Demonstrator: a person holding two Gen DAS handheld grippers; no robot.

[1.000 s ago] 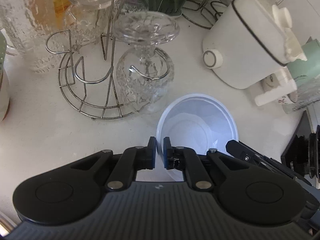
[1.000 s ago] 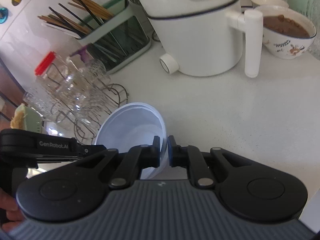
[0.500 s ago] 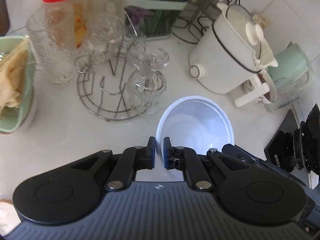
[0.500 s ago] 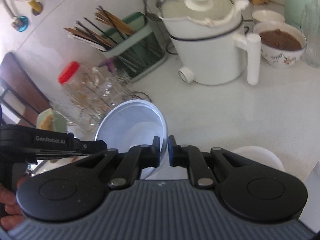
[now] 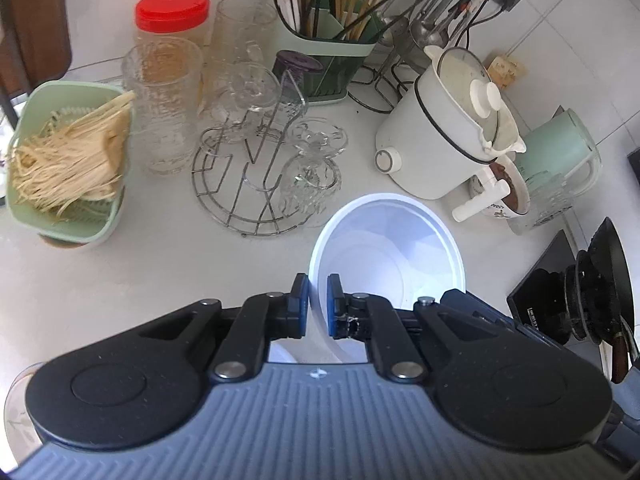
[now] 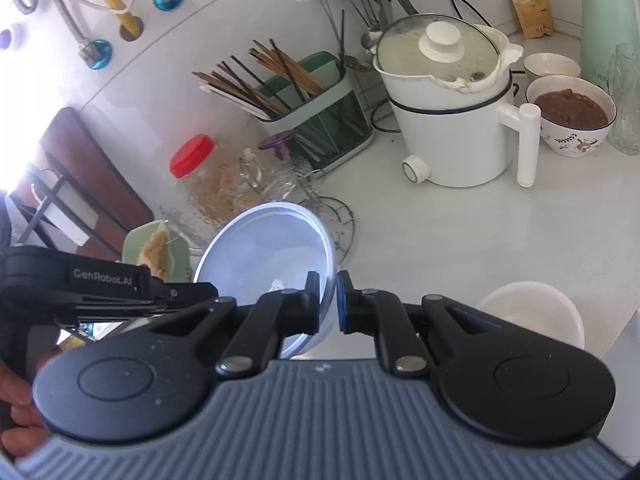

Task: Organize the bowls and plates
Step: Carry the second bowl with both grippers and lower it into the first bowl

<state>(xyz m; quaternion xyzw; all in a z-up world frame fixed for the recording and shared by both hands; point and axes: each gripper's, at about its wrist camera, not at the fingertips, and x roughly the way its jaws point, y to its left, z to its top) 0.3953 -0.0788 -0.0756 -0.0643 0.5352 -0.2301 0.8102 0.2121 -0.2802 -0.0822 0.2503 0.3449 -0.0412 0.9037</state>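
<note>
Both grippers, left [image 5: 318, 306] and right [image 6: 328, 306], have lifted the white bowl [image 5: 386, 256] higher above the worktop [image 6: 440, 240], each clamped on its rim; next comes carrying it to a stack.

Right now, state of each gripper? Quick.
Left gripper: closed on the near rim of the white bowl.
Right gripper: closed on the same white bowl's rim at its side; the bowl is held off the counter, tilted.

White countertop [image 6: 460, 240], white tiled wall [image 5: 560, 20], bright daylight from left, dark wooden chair [image 6: 92, 176].
</note>
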